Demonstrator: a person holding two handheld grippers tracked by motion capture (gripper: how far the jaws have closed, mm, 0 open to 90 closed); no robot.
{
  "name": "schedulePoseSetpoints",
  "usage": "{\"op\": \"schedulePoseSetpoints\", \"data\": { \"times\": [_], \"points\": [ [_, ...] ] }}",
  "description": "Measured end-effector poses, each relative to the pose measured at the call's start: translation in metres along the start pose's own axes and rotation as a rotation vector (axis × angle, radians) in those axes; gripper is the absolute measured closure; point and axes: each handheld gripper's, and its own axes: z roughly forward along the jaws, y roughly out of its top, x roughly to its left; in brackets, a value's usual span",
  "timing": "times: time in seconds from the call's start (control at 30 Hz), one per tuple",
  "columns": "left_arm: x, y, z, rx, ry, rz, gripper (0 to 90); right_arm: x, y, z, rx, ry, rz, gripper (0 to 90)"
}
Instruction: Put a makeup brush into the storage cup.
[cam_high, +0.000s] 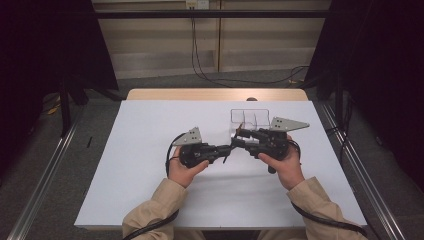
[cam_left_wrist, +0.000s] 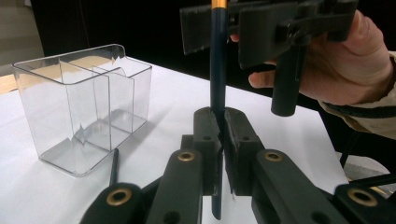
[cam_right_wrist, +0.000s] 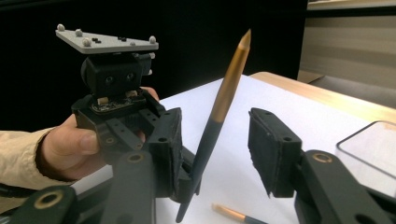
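Slippage is your risk: your left claw (cam_left_wrist: 219, 140) clamps the pen (cam_left_wrist: 218, 70) upright above the table (cam_high: 150, 150) near the clear organizer (cam_left_wrist: 84, 107), while your right claw (cam_right_wrist: 215, 140) brackets it half-open, so releasing early could drop it.

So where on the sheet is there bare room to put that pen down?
The white sheet is bare left of the left gripper, along the near edge ahead of the sleeves, and at the far left. It is crowded mid-table: the pen, both grippers, the right gripper, the clear box behind, and a second pen beneath.
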Motion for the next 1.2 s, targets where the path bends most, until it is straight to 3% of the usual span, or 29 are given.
{"op": "schedulePoseSetpoints", "data": {
  "times": [0.43,0.6,1.2],
  "points": [
    [-0.0003,0.0005,0.0004,-0.014,-0.005,-0.006,84.4,0.0022,-0.0016,0.0057,0.028,0.03,-0.003,76.2],
    [-0.0017,-0.0003,0.0031,-0.015,-0.01,-0.005,84.3,0.0022,-0.0021,0.0069,0.017,0.051,0.025,82.9],
    [-0.0025,-0.0011,0.0044,-0.032,-0.018,-0.022,84.1,0.0027,-0.0016,0.0072,0.013,0.06,0.034,83.4]
  ]
}}
